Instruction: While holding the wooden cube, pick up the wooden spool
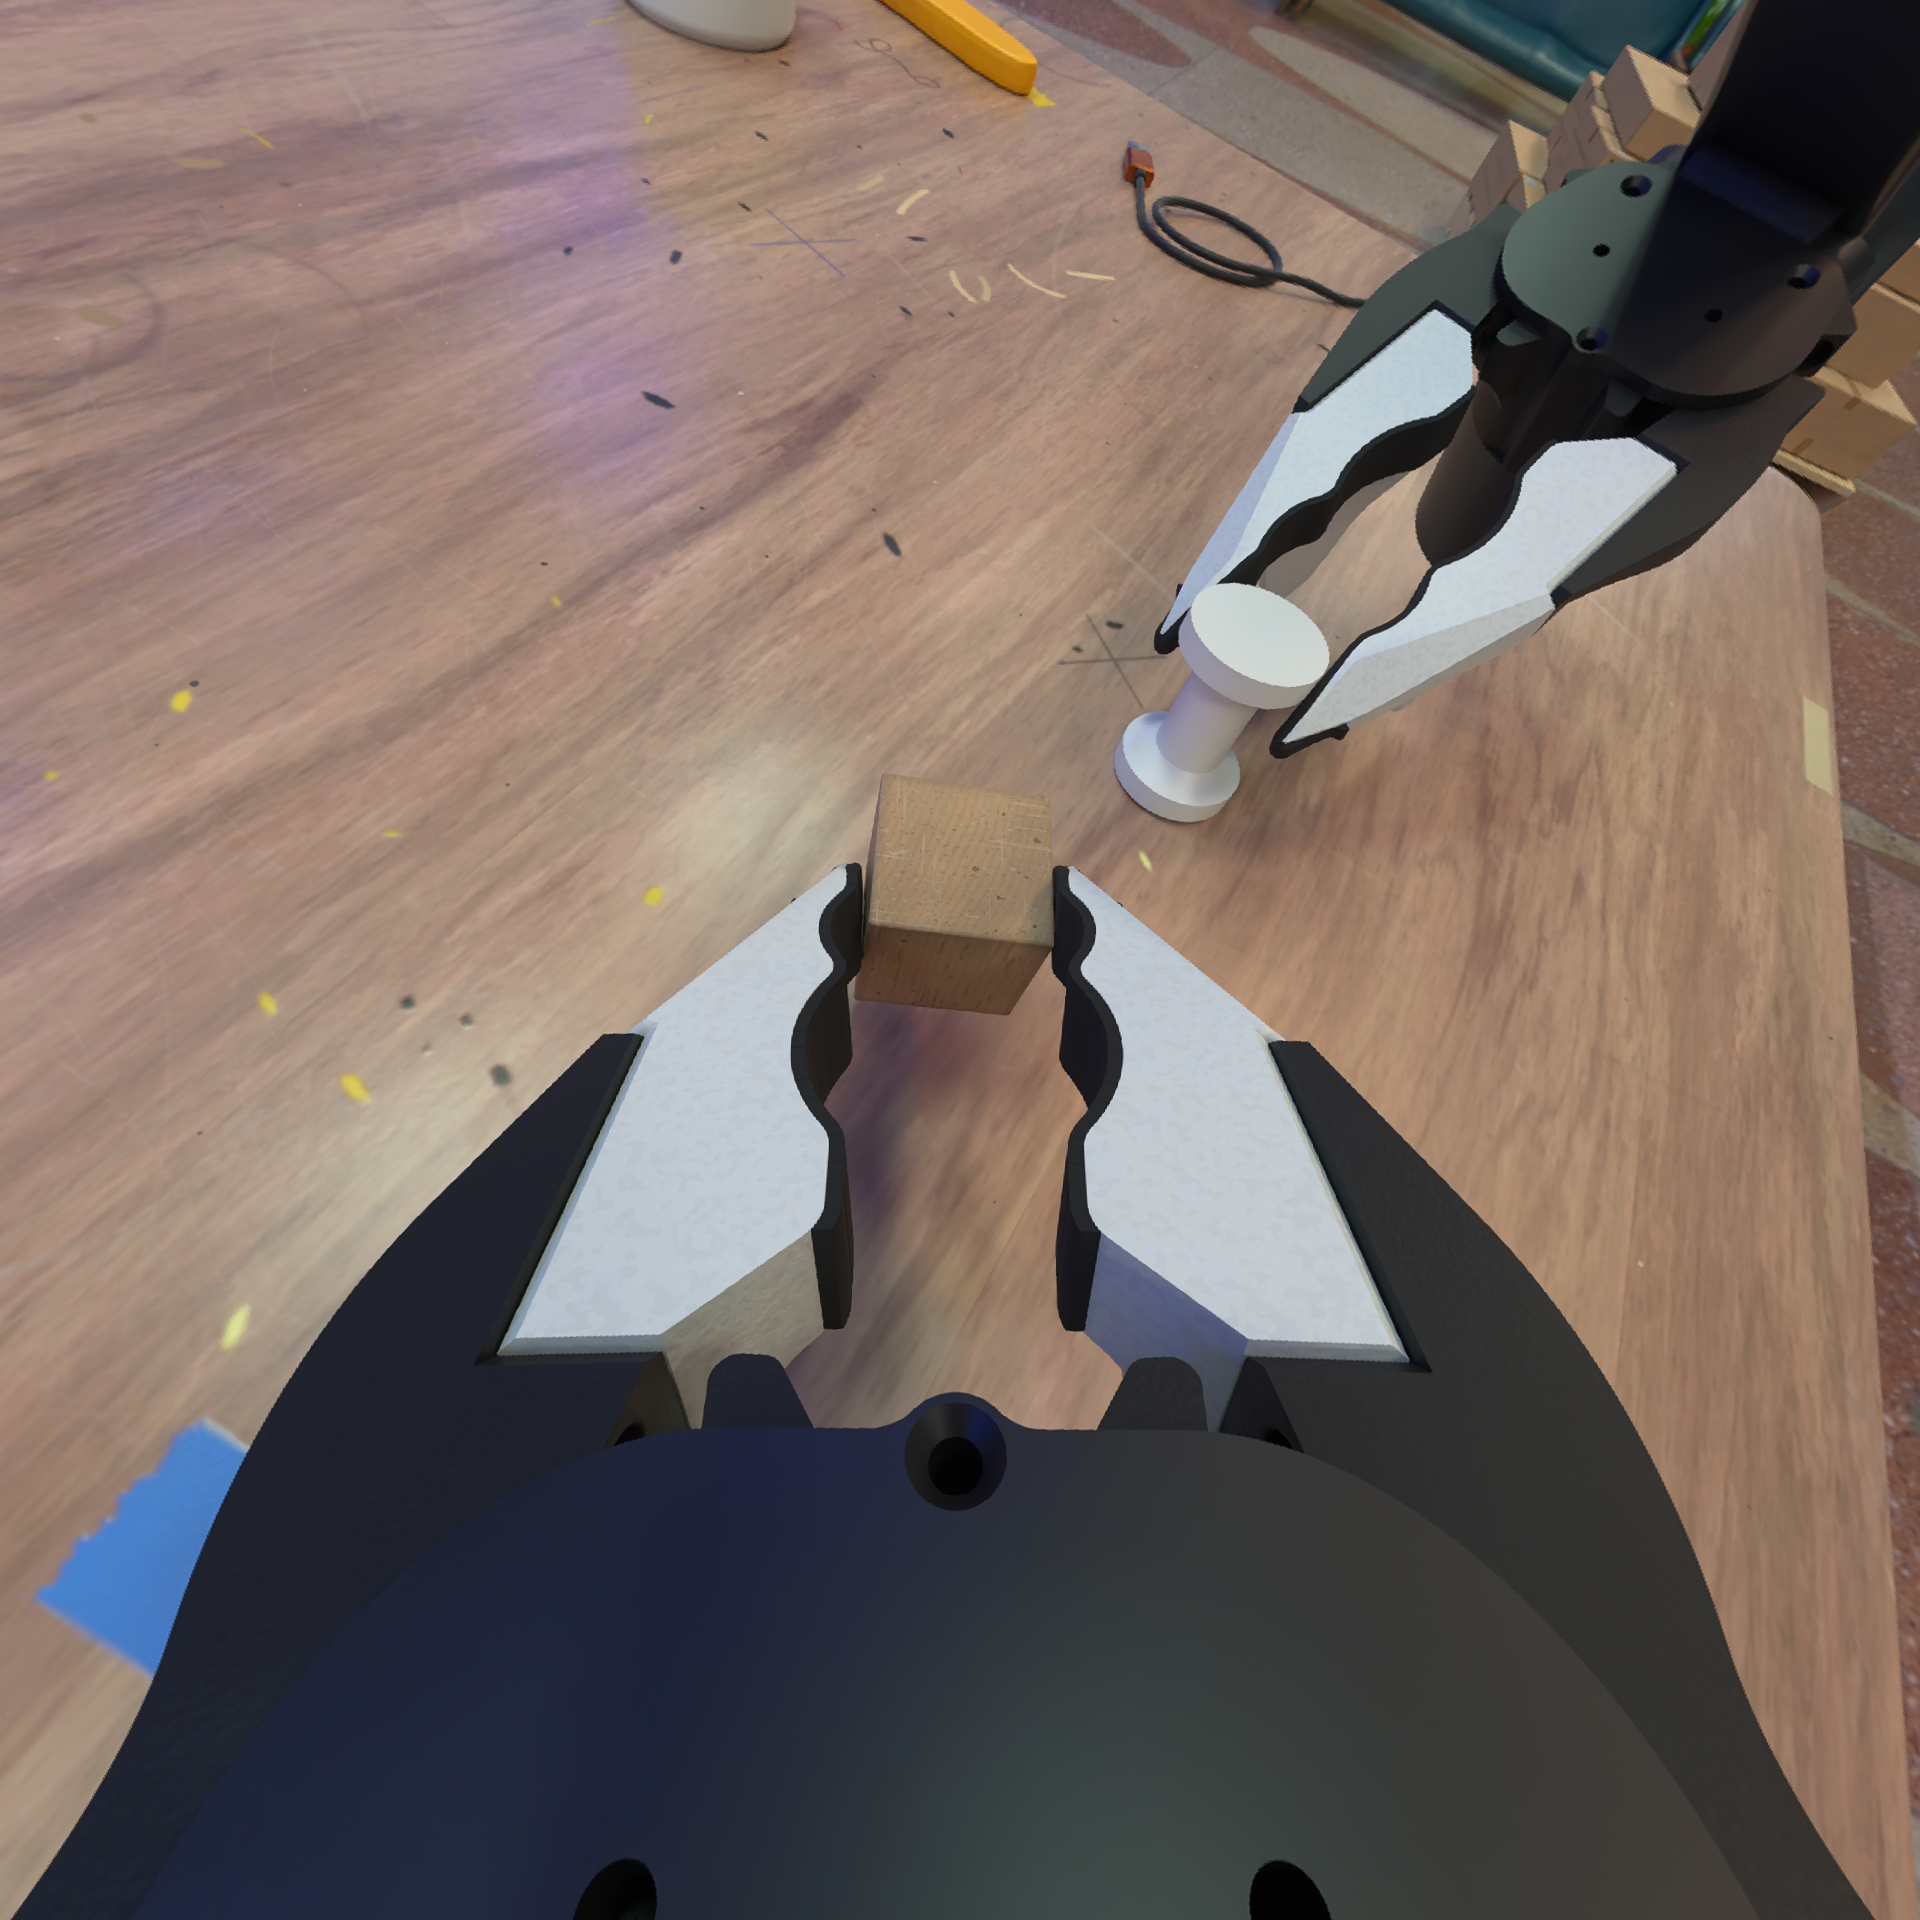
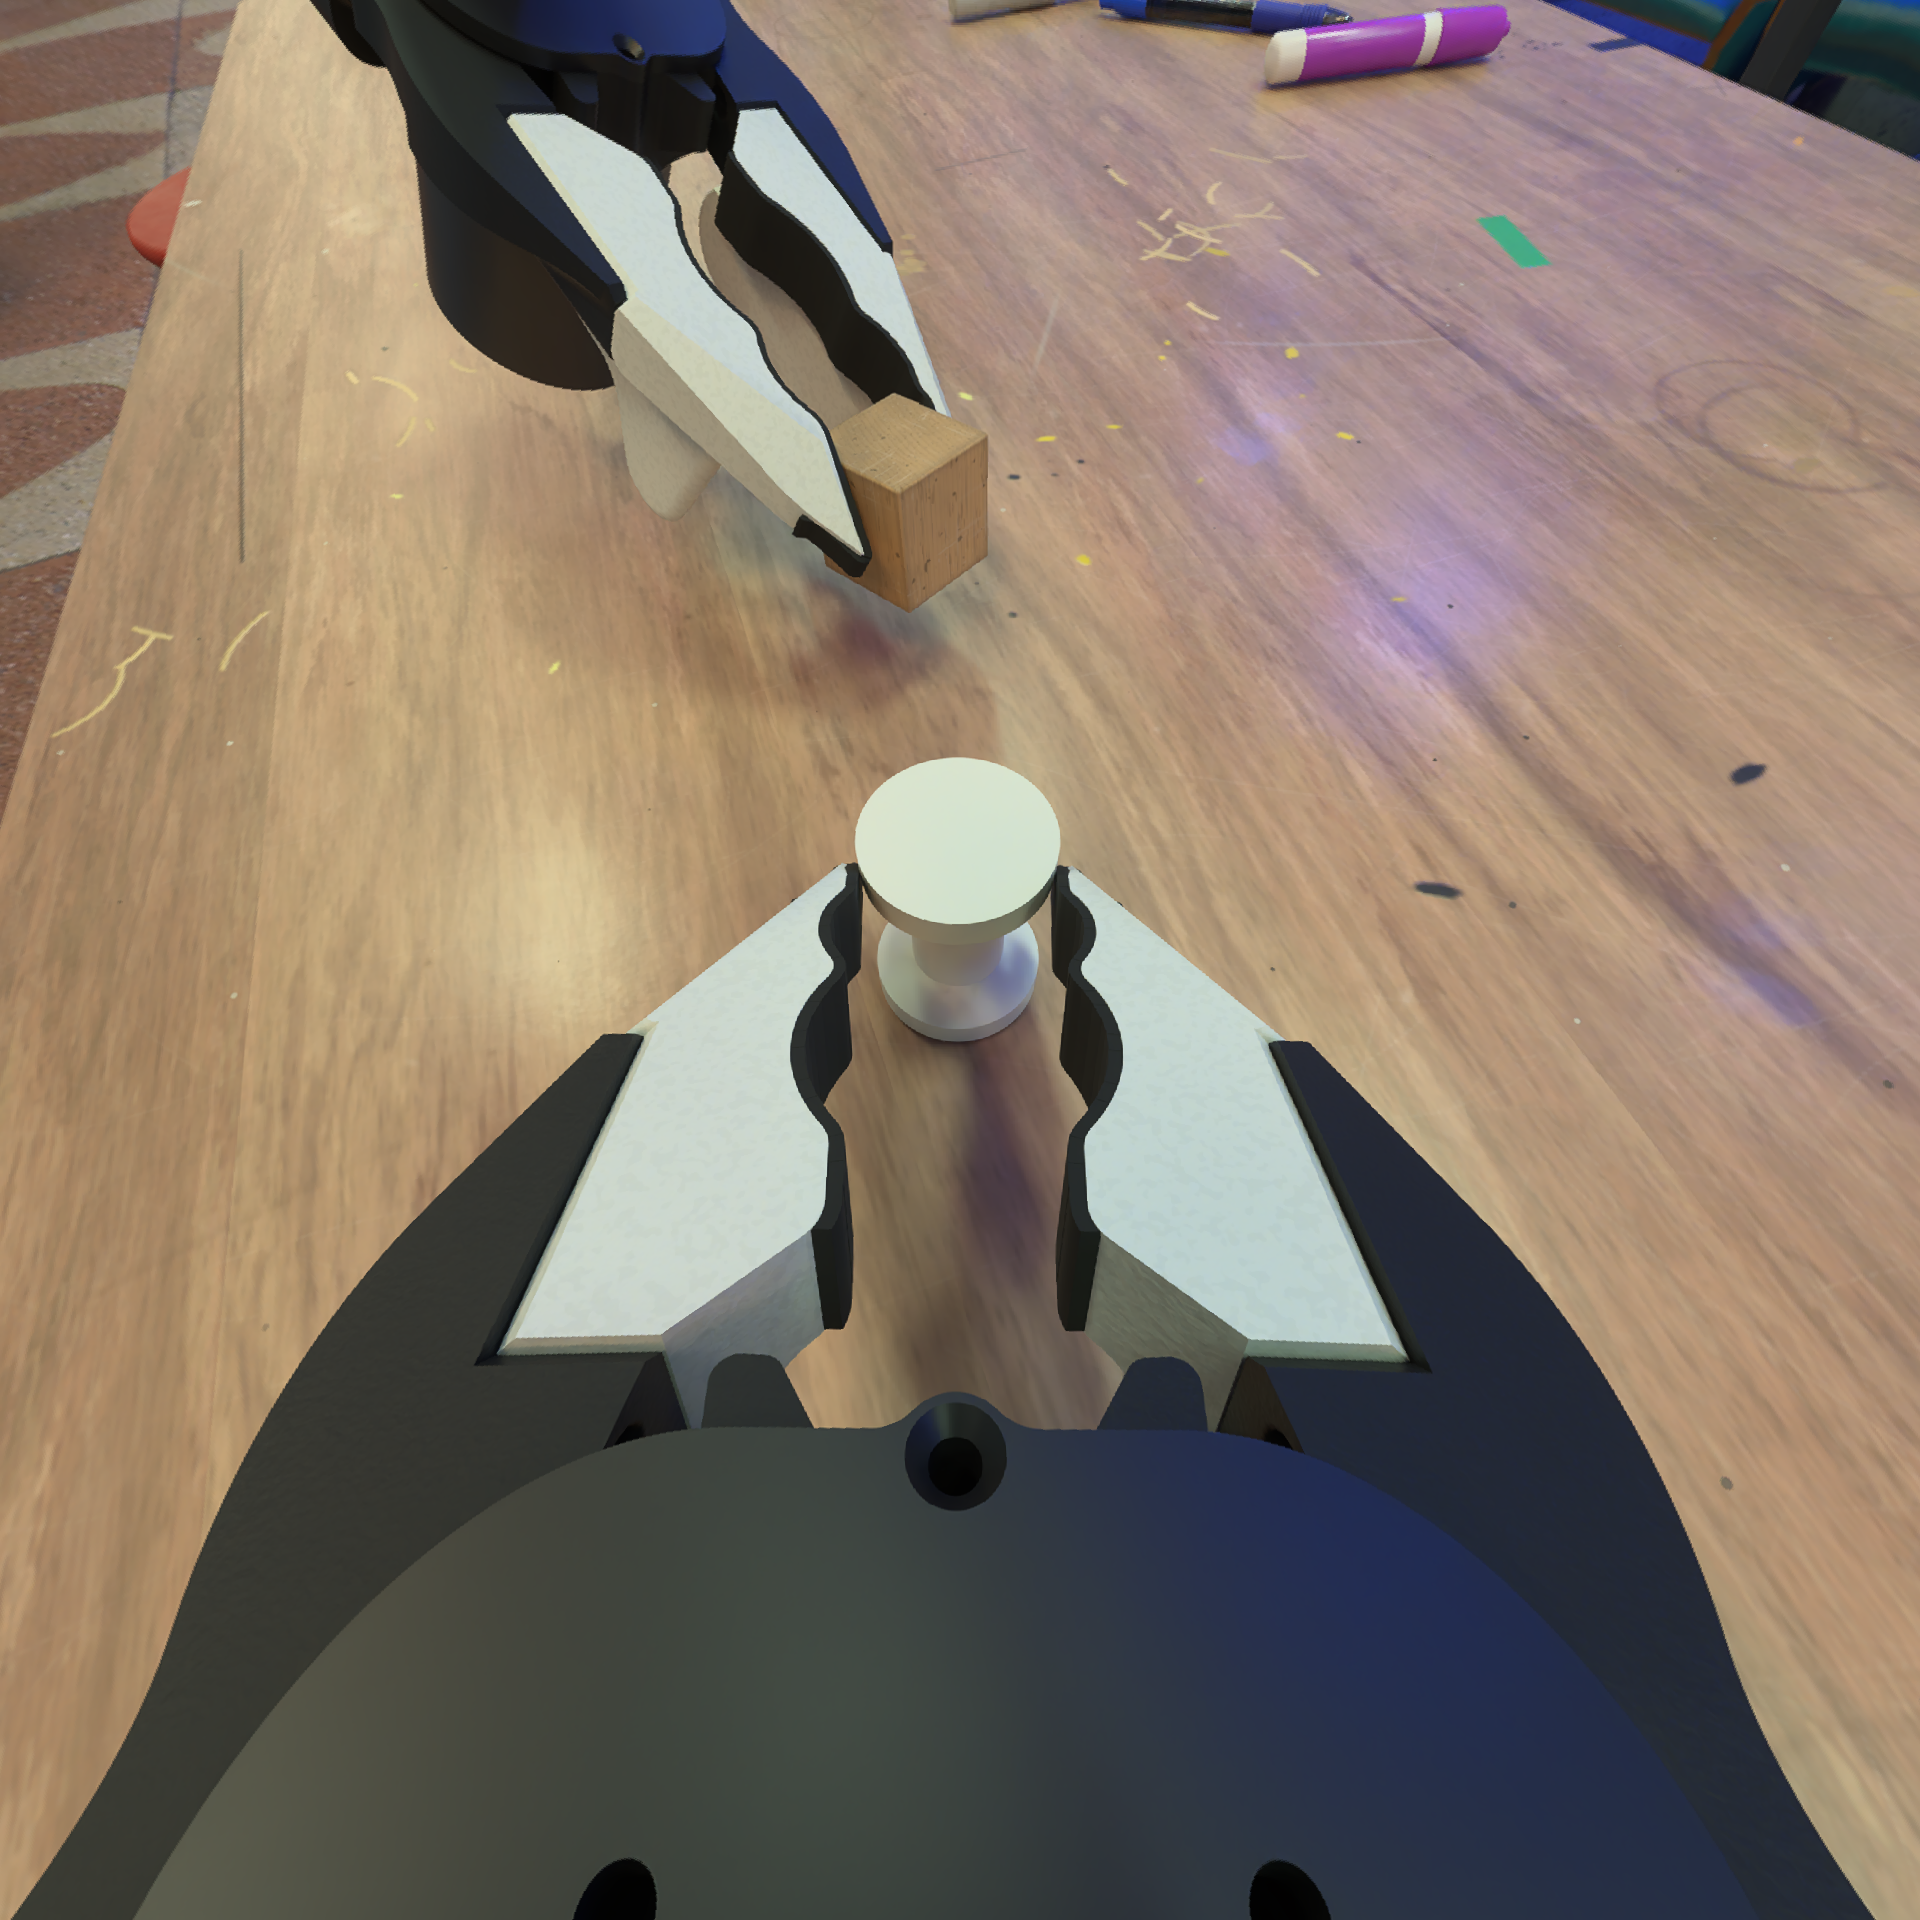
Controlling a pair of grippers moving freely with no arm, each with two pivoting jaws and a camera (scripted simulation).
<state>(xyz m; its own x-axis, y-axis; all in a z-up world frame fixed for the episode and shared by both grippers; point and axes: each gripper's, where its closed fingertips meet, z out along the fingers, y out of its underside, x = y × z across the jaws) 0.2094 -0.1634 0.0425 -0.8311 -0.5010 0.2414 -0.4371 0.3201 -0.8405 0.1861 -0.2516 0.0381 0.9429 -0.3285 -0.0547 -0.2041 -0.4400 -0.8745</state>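
Left tongs (image 1: 957, 904) are clamped on the tan wooden cube (image 1: 956, 894) above the wooden surface (image 1: 416, 520); right tongs (image 2: 957, 904) grip the upright pale wooden spool (image 2: 957, 842) at its top flange.

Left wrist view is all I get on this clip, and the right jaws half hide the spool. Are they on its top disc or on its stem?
Observer: The top disc. In the right wrist view the right gripper has its jaws level with the upper disc of the wooden spool, and one tip looks to touch each side of the rim.
Reviewer: Is the spool centred between them?
Observer: Yes. The stem sits midway in the gap, and the disc is at the very tips, no deeper.
Reviewer: Anything beyond it that I miss?
Observer: A purple marker lies at the far end of the table.
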